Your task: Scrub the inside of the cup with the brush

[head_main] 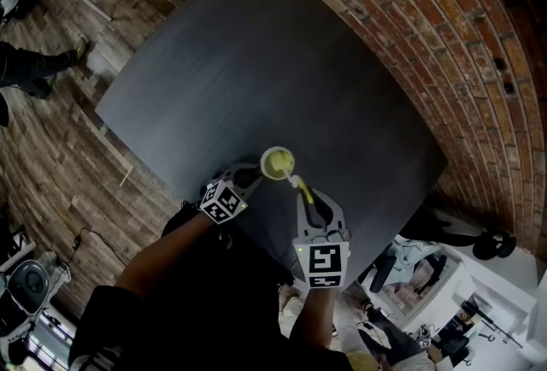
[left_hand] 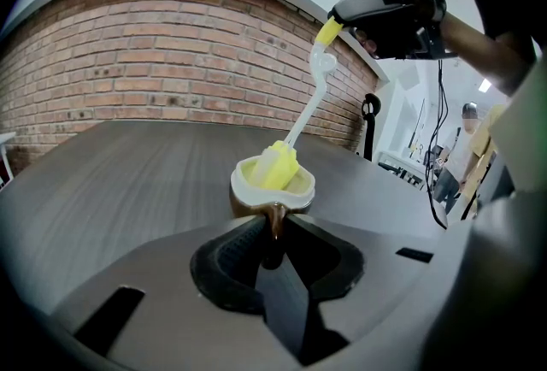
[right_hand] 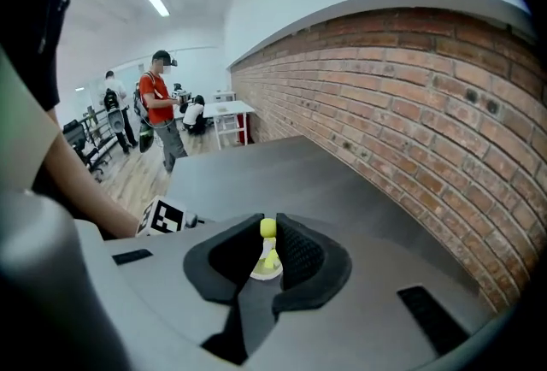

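Nearest the camera, the person's two forearms reach over the near edge of a dark table, one gripper in each hand. The left gripper has its jaws closed on the handle of the cup. The cup stands upright on the table near that edge and is pale yellow inside. The right gripper pinches the yellow top end of the brush and holds it slanted. In the left gripper view, the brush's yellow head sits inside the cup, against the inner wall.

The scrubbing looks under way, with the cup steadied and the brush in place. How much of the inside has been cleaned cannot be told.

Count: one cup, one brush, two grippers, one table. A brick wall runs beside the table.
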`<control>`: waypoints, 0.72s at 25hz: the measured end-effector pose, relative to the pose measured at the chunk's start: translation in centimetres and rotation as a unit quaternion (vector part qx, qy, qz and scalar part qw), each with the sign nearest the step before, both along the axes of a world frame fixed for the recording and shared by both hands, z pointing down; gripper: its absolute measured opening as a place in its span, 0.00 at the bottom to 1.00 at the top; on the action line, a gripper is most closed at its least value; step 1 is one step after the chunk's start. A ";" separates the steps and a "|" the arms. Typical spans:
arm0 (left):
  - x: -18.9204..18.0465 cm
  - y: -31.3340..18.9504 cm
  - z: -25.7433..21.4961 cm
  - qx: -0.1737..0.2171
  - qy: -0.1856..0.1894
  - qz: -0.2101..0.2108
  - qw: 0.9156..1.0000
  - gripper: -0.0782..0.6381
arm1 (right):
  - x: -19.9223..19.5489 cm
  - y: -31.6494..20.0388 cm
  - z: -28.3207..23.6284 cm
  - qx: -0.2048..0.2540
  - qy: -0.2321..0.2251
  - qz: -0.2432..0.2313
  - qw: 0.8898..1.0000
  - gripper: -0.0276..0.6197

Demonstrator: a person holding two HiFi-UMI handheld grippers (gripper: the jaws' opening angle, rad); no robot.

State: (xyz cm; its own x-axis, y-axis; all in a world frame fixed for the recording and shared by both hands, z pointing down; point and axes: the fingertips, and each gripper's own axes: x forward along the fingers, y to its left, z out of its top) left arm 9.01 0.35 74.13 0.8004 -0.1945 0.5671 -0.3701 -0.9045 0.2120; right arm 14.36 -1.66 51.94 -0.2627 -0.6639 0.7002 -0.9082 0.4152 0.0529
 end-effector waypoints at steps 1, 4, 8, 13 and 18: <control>0.0 0.0 0.0 0.000 0.000 0.000 1.000 0.24 | -0.3 0.1 0.0 -0.007 -0.011 -0.005 1.000 0.14; 0.1 0.0 0.0 -0.002 -0.002 0.000 1.000 0.24 | -1.0 0.7 0.0 -0.026 -0.032 -0.024 0.999 0.14; 0.1 0.1 0.0 -0.002 -0.004 0.000 1.000 0.24 | -2.1 1.6 0.1 -0.037 -0.049 -0.041 0.997 0.14; 0.1 0.0 0.0 -0.002 -0.003 -0.002 1.000 0.24 | -2.5 2.3 0.1 -0.044 -0.052 -0.047 0.997 0.14; 0.1 0.2 0.0 0.003 -0.006 -0.001 1.000 0.24 | -2.1 2.9 -0.2 -0.042 -0.046 -0.041 0.997 0.14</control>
State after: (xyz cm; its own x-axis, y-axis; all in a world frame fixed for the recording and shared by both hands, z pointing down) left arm 9.07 0.50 74.09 0.7927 -0.1992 0.5762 -0.3746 -0.9048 0.2026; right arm 12.27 1.25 51.74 -0.3801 -0.5777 0.7224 -0.8700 0.4885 -0.0671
